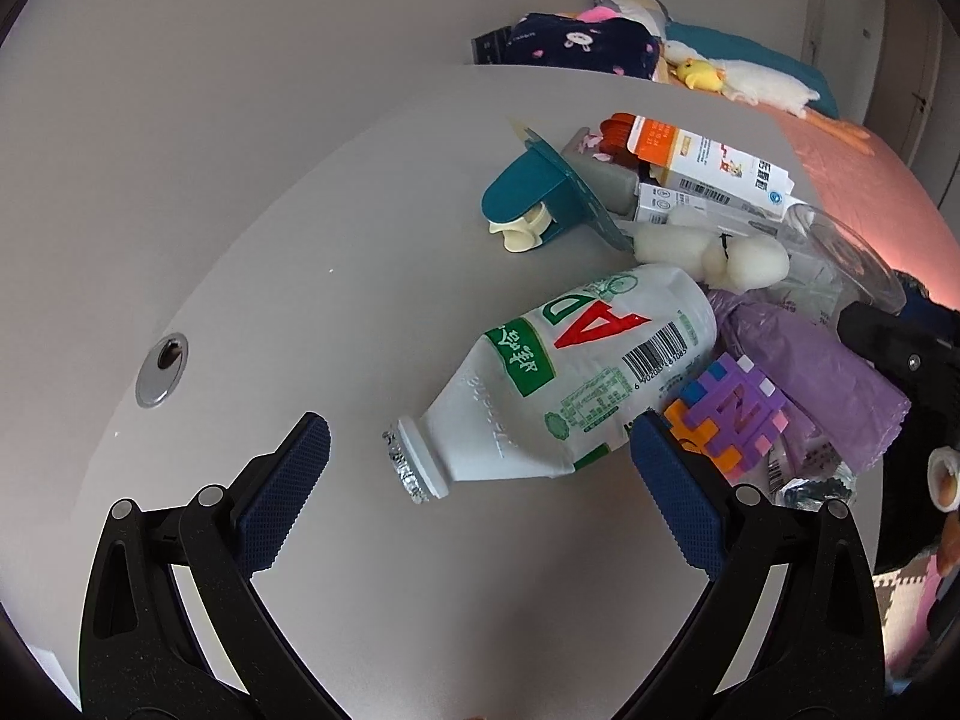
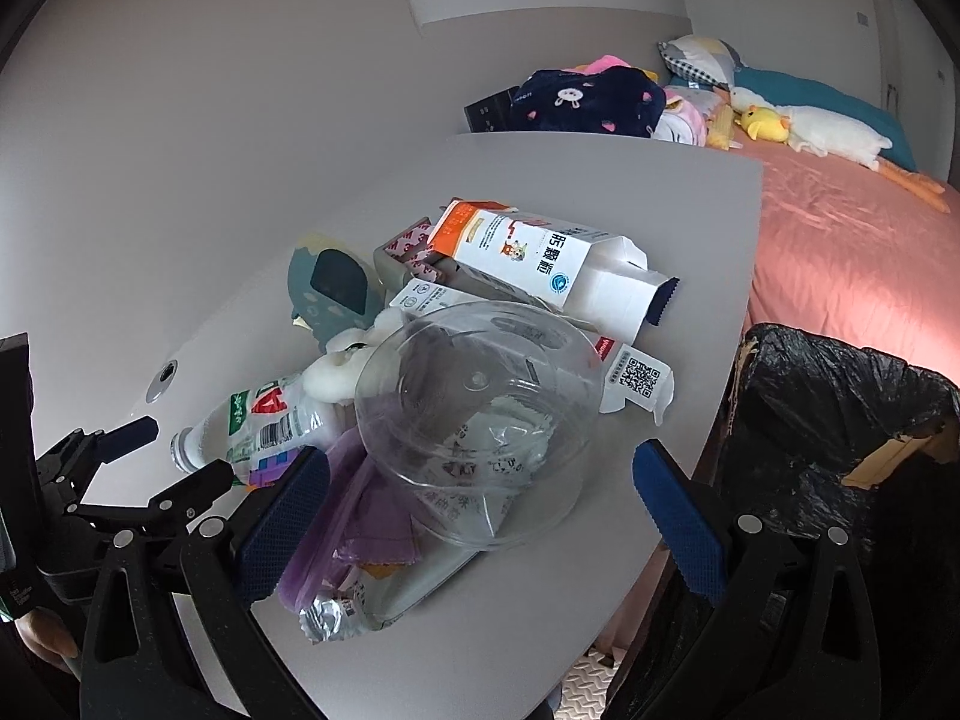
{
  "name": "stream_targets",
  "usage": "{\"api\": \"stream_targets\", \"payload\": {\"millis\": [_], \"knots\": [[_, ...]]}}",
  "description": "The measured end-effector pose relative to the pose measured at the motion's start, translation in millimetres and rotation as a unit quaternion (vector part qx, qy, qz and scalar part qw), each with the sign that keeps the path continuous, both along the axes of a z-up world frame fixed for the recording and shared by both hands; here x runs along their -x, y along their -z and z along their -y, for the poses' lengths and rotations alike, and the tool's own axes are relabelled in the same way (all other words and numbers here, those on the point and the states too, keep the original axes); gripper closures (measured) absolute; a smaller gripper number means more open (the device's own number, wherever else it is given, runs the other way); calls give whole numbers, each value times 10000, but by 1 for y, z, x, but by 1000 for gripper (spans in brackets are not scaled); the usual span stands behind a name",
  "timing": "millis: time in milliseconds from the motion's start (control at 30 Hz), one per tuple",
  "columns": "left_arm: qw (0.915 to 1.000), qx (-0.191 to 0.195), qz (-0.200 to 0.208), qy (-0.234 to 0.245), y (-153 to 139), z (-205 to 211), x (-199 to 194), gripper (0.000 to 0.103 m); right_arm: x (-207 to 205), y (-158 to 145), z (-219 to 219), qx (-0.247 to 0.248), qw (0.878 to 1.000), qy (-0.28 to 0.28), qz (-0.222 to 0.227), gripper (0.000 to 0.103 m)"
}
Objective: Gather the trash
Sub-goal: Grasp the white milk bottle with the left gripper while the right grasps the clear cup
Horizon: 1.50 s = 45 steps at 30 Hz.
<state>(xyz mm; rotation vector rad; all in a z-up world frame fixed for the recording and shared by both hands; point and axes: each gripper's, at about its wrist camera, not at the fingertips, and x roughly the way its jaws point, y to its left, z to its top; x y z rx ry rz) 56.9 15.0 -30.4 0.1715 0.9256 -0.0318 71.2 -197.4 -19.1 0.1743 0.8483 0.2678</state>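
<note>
A white plastic bottle (image 1: pixel 576 384) with a green and red label lies on its side on the grey table (image 1: pixel 360 276), neck toward me. My left gripper (image 1: pixel 480 462) is open, its jaws either side of the bottle's neck end, touching nothing. The bottle also shows in the right wrist view (image 2: pixel 264 420), with the left gripper (image 2: pixel 180 450) around it. My right gripper (image 2: pixel 480 492) is open in front of a clear plastic bowl (image 2: pixel 480 420) that lies on purple wrappers (image 2: pixel 372 504). A bin lined with a black bag (image 2: pixel 840 420) stands right of the table.
The pile also holds an orange-white carton (image 2: pixel 540 258), white foam pieces (image 1: pixel 720 252), a teal toy (image 1: pixel 540 192), a purple puzzle block (image 1: pixel 738 414) and foil scraps (image 2: pixel 330 612). A round metal grommet (image 1: pixel 161 369) sits in the table. A pink bed (image 2: pixel 840 240) with plush toys lies behind.
</note>
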Motion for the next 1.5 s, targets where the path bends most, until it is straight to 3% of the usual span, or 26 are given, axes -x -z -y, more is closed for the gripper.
{"api": "stream_targets", "payload": {"millis": [467, 533, 567, 667, 733, 767, 900, 1100, 1433, 1500], "knots": [[9964, -383, -263, 714, 18, 11, -37, 6, -24, 11, -11, 223, 9997, 137, -2, 2], [9959, -395, -323, 745, 21, 11, -42, 6, -24, 13, -11, 234, 9996, 121, -23, 9], [9960, -376, -373, 723, 24, 9, -45, 6, -25, 14, -11, 206, 9997, 114, -48, 17], [9973, -172, -427, 567, 26, 1, -51, 7, -24, 15, -7, 124, 9998, 162, -52, 17], [9982, -58, -391, 456, 26, -3, -51, 14, -23, 15, -6, 126, 9998, 160, -42, 17], [9985, 10, -368, 414, 25, -6, -50, 21, -22, 14, -6, 126, 9998, 162, -26, 17], [9992, 280, -236, 178, 22, -17, -44, 24, -16, 7, -7, 128, 9997, 164, 124, 17], [9992, 329, 123, -176, 8, -24, -28, 25, -7, -7, -8, 120, 9993, 157, 333, 17], [9969, 342, 625, -321, -25, -25, -10, 31, 14, -28, -3, 23, 9980, 151, 609, 17], [9966, 364, 666, -310, -30, -23, -7, 40, 19, -33, 0, -14, 9976, 153, 669, 17]]}}
